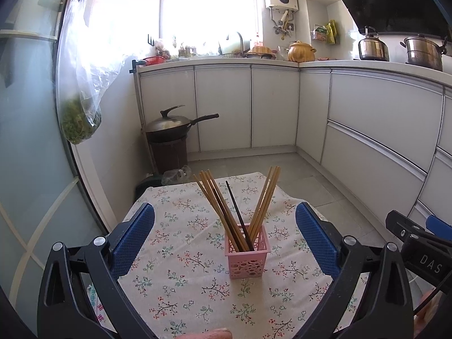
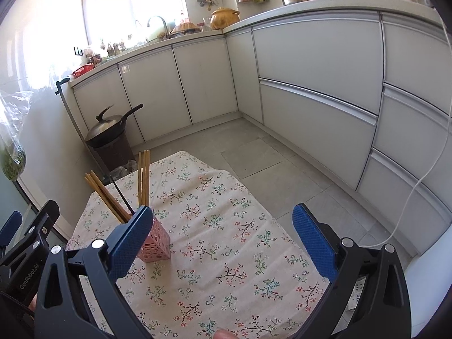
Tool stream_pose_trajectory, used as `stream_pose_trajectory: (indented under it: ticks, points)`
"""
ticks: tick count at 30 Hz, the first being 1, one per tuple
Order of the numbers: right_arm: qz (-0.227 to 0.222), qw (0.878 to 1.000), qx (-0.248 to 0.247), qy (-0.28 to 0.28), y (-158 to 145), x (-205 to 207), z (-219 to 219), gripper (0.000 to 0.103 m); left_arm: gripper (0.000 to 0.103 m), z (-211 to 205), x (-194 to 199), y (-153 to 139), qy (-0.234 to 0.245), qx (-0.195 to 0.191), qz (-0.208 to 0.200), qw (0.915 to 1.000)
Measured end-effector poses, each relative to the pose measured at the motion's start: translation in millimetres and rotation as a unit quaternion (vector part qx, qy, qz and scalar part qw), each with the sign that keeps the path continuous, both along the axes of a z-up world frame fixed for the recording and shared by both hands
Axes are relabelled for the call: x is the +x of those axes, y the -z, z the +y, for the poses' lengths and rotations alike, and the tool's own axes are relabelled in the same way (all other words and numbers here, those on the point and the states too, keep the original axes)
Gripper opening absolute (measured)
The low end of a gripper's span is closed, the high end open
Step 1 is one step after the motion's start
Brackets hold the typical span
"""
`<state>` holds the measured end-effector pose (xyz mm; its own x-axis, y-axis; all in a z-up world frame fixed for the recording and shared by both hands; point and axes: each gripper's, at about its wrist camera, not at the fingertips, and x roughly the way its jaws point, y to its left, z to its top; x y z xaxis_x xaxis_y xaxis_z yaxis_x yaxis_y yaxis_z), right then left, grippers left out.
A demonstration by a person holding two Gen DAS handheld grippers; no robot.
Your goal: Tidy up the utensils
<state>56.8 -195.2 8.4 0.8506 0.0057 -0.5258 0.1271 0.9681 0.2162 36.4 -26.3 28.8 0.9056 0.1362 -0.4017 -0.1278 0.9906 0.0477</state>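
A pink perforated holder stands upright on the floral tablecloth. Several wooden chopsticks and one dark chopstick lean out of it in a V. My left gripper is open and empty, its blue pads either side of the holder but nearer the camera. In the right wrist view the holder sits at the left, partly behind the left blue pad, with chopsticks sticking up. My right gripper is open and empty above the cloth.
The small table drops off to a tiled floor beyond its far edge. A wok on a stand sits by the wall. White cabinets run along the back and right. A hanging bag of greens is at the left.
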Motion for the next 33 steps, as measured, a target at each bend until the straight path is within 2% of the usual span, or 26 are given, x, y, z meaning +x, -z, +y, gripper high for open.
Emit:
stream_pose_trajectory:
  ticks: [33]
  points:
    - [0.005,1.000,-0.008,-0.002,1.4,1.9,2.1,0.096,0.096,3.7,1.8,4.2,-0.003,0.000,0.006,1.0000]
